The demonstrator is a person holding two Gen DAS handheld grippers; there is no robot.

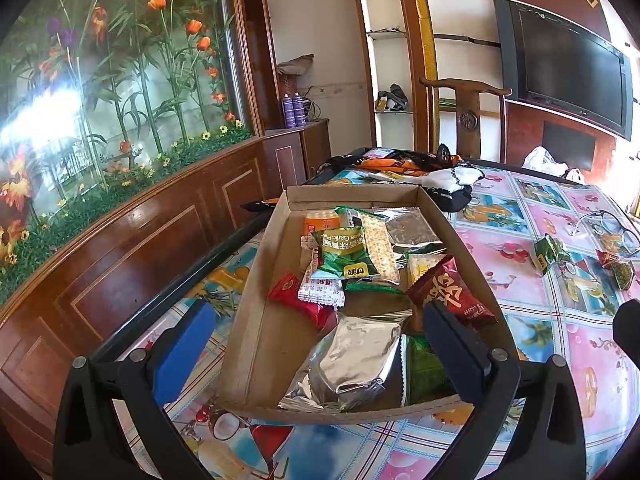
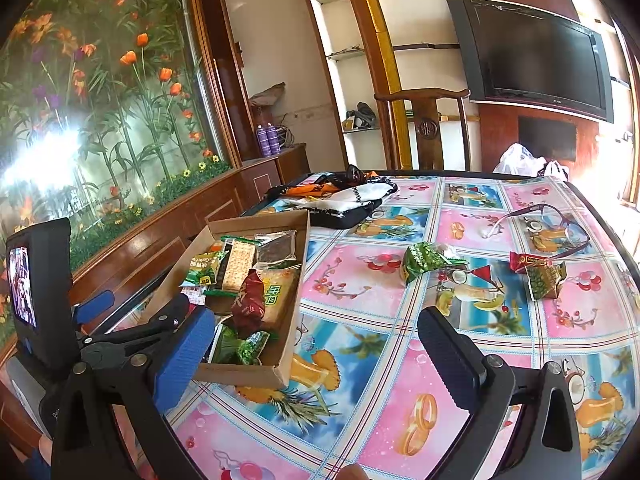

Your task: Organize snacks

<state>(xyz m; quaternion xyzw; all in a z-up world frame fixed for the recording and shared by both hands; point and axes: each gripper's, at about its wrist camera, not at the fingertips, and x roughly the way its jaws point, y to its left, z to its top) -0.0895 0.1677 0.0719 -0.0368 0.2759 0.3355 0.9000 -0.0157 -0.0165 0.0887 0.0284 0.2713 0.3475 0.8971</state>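
A shallow cardboard tray (image 1: 256,320) (image 2: 294,276) on the table holds several snack packets: a silver foil pack (image 1: 352,364), a dark red pack (image 1: 452,288), a green pack (image 1: 348,252). My left gripper (image 1: 316,344) hovers open over the tray's near end with nothing between its fingers. My right gripper (image 2: 316,348) is open above the tablecloth, right of the tray, and holds nothing. Loose on the cloth lie a green packet (image 2: 420,260) (image 1: 550,252), a small red packet (image 2: 524,260) and a green-yellow packet (image 2: 544,280) (image 1: 622,272).
Purple-framed glasses (image 2: 560,224) lie by the loose packets. Black, white and orange cloth items (image 2: 344,196) sit behind the tray. A wooden chair (image 2: 428,128) stands at the far edge, a white plastic bag (image 2: 520,160) beyond. Wood panelling (image 1: 120,248) runs along the left.
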